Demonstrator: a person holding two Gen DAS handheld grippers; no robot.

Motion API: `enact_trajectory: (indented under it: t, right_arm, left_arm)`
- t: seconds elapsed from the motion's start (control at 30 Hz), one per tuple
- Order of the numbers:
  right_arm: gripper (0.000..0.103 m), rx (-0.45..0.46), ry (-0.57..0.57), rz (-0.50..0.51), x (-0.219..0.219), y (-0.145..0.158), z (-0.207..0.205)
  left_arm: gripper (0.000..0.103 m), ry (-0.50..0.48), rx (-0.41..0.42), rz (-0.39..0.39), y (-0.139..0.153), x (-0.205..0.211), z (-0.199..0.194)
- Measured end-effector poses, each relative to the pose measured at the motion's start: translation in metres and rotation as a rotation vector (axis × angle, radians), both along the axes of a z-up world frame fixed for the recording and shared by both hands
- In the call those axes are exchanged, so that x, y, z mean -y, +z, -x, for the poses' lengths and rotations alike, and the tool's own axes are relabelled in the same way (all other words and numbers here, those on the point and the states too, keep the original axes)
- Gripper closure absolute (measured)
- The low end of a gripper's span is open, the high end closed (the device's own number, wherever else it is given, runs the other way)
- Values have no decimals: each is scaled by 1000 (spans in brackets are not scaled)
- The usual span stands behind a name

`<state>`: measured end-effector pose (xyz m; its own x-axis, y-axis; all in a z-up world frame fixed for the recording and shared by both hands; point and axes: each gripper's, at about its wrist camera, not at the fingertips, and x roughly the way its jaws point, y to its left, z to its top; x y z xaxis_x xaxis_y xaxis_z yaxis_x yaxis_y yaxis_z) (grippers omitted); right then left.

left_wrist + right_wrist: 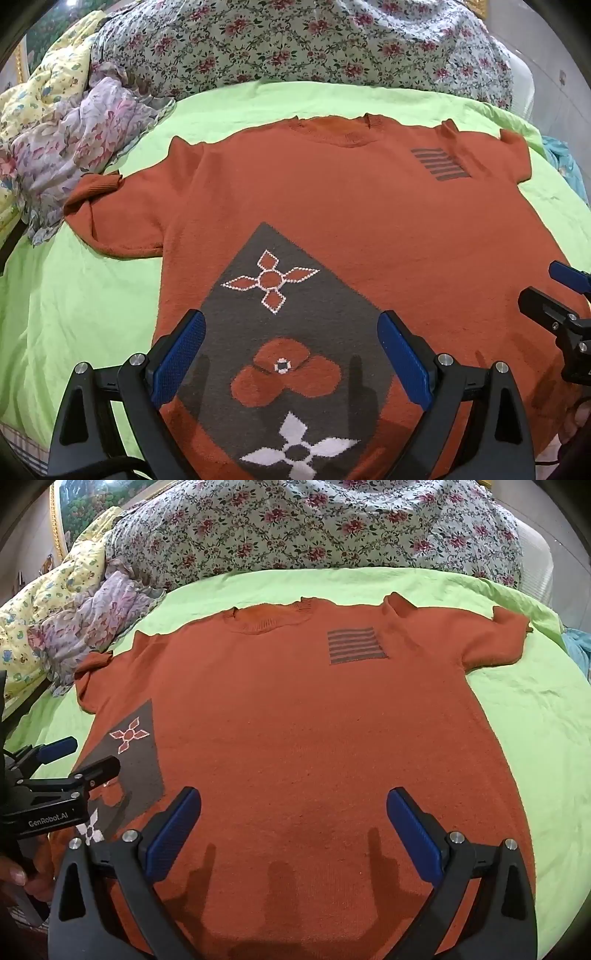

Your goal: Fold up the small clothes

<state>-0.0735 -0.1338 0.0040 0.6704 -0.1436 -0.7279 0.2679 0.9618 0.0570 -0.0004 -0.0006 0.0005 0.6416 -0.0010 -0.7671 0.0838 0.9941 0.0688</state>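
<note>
An orange knit short-sleeved top (pixel 332 206) (pixel 295 720) lies spread flat on a green sheet, collar at the far side. It carries a grey panel with flower motifs (pixel 280 317) (pixel 136 746) on its left half and a grey striped patch (pixel 439 162) (pixel 354 646) near the right shoulder. My left gripper (pixel 291 328) hovers open over the grey panel, nothing between its blue pads. My right gripper (pixel 293 805) hovers open over the plain lower middle of the top. Each gripper also shows at the other view's edge, the right gripper (pixel 550 291) and the left gripper (pixel 74 757).
The green sheet (pixel 74 295) (pixel 535 709) covers the bed. A crumpled pastel floral garment (pixel 74 147) (pixel 88 624) lies beside the left sleeve. A floral quilt (pixel 295 44) (pixel 314 528) is heaped along the far side. Blue cloth (pixel 565 162) shows at the right edge.
</note>
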Motion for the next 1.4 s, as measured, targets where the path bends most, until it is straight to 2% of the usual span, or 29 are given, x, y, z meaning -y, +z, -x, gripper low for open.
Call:
enact_trajectory:
  t: [0.33,0.37,0.8,0.93,1.17,1.2,1.4]
  right_arm:
    - [2,22,3,17,-3,1,2]
    - [2,24,2,19,-3,1,2]
    - [2,39,-1,35,-2,2,1]
    - [2,46,2,47,-2,0,0]
    - [2,68,20,87,-7,-2,-1]
    - [2,72,23,93,-8,-2,-1]
    - [2,67,32,86,-9,-4,-2]
  left_arm:
    - [8,-1,13,15,4,0,4]
    - [8,0,-7,6,4,3,-1]
    - [8,-29,112,26,10,4,10]
    - [8,-22,97,56,7,1,11]
    - [8,-24,104,54,7,0,13]
    - [8,-23,97,78,8,0,13]
    - [8,-21,91,76,7,0,12]
